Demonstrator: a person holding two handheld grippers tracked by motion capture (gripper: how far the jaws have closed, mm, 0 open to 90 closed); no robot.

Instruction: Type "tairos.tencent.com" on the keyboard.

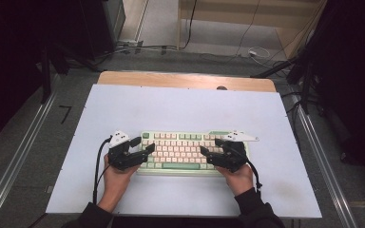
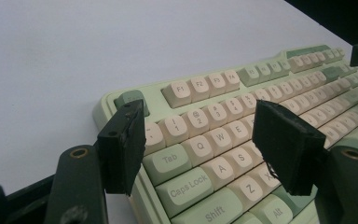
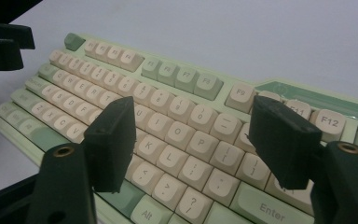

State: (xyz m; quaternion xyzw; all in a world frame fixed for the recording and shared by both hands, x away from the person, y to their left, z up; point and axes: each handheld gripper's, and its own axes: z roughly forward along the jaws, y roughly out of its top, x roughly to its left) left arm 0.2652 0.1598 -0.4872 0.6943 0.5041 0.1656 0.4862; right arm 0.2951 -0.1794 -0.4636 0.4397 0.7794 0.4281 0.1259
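A green and cream keyboard (image 1: 180,148) lies on the white board (image 1: 180,107), near its front middle. My left gripper (image 1: 145,145) hovers over the keyboard's left end, jaws open and nothing between them. In the left gripper view the left gripper (image 2: 200,140) stands above the Q, W, A and S keys of the keyboard (image 2: 223,84). My right gripper (image 1: 210,147) hangs over the right half, also open and empty. In the right gripper view the right gripper (image 3: 191,135) frames the K, L, O and P keys of the keyboard (image 3: 177,74). Both grippers point inward, toward each other.
The white board rests on a wooden table (image 1: 185,80) whose far edge shows behind it. Metal rails (image 1: 19,156) run along both sides. Cables (image 1: 247,50) lie on the floor beyond the table. A black cable (image 1: 96,166) trails from the left gripper.
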